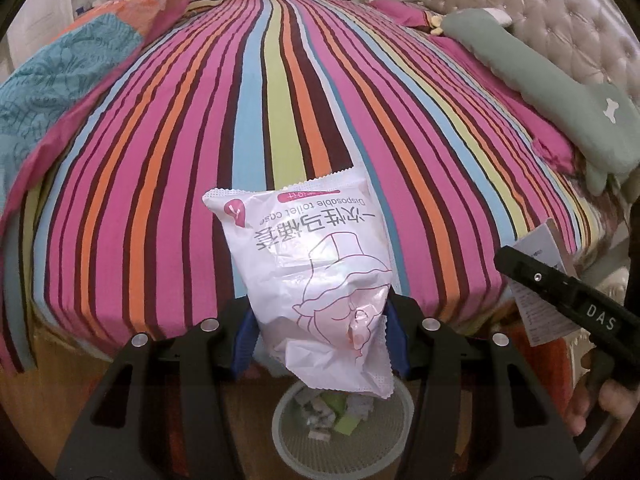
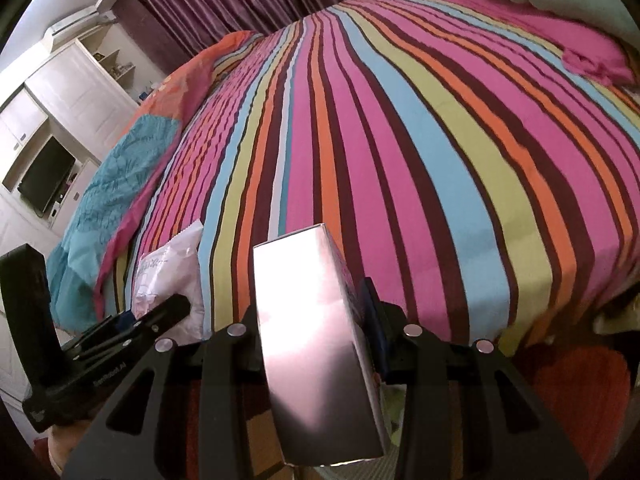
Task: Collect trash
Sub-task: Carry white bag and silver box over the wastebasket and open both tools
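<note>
Jaws clamping crinkly packet [image 1: 316, 280], glossy box [image 2: 316, 344].

Your striped bed [image 1: 280, 92] is wide open across the middle, plenty of room to sweep over it. Edges are crowded though: green pillow [image 1: 552, 80] along the tufted headboard [image 1: 560, 12], bunched quilt [image 1: 60, 76] on the opposite edge. The mesh bin [image 1: 384, 432] mouth sits right below your left gripper [image 1: 320, 340], with the white packet [image 1: 316, 280] hanging over it.
</note>
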A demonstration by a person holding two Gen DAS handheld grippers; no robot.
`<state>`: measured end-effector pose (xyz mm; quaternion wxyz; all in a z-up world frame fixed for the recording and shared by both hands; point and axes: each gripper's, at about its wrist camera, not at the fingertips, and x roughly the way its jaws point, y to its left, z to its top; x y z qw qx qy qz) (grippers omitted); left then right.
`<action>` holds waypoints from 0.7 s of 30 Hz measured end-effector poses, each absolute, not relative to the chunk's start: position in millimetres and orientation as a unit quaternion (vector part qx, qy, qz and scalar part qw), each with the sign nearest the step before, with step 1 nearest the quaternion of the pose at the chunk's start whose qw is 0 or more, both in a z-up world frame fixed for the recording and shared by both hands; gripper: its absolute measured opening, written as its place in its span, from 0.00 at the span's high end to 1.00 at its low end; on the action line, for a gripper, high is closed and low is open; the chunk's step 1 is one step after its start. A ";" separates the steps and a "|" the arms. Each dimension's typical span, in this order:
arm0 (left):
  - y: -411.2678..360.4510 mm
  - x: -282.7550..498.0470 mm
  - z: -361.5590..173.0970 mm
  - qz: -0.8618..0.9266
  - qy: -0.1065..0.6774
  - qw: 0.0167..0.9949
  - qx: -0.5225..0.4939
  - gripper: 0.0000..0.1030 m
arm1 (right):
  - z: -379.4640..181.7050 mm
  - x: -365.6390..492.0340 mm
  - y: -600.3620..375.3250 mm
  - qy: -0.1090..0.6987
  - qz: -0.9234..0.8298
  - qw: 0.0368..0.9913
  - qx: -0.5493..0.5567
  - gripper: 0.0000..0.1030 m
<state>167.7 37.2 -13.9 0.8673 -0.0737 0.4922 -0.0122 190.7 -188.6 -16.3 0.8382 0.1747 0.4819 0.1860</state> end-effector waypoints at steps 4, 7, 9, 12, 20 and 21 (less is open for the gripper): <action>30.7 143.9 -17.7 -0.020 0.496 0.866 -0.068 0.49 | -22.8 169.4 -190.2 0.492 0.181 0.833 0.178 0.66; 25.4 125.3 -23.2 -0.028 0.502 0.863 -0.061 0.49 | -32.1 153.1 -189.7 0.504 0.178 0.827 0.174 0.66; 21.9 111.4 -30.8 -0.033 0.508 0.859 -0.053 0.49 | -39.5 143.2 -189.9 0.515 0.174 0.820 0.179 0.66; 18.7 95.6 -44.8 -0.036 0.523 0.851 -0.047 0.49 | -52.0 133.2 -189.6 0.532 0.167 0.810 0.181 0.66; 13.2 73.4 -88.5 -0.041 0.569 0.819 -0.056 0.49 | -79.0 114.1 -179.5 0.580 0.161 0.780 0.175 0.66; 13.6 74.1 -92.8 -0.042 0.575 0.815 -0.059 0.49 | -83.2 113.3 -178.3 0.586 0.161 0.774 0.175 0.66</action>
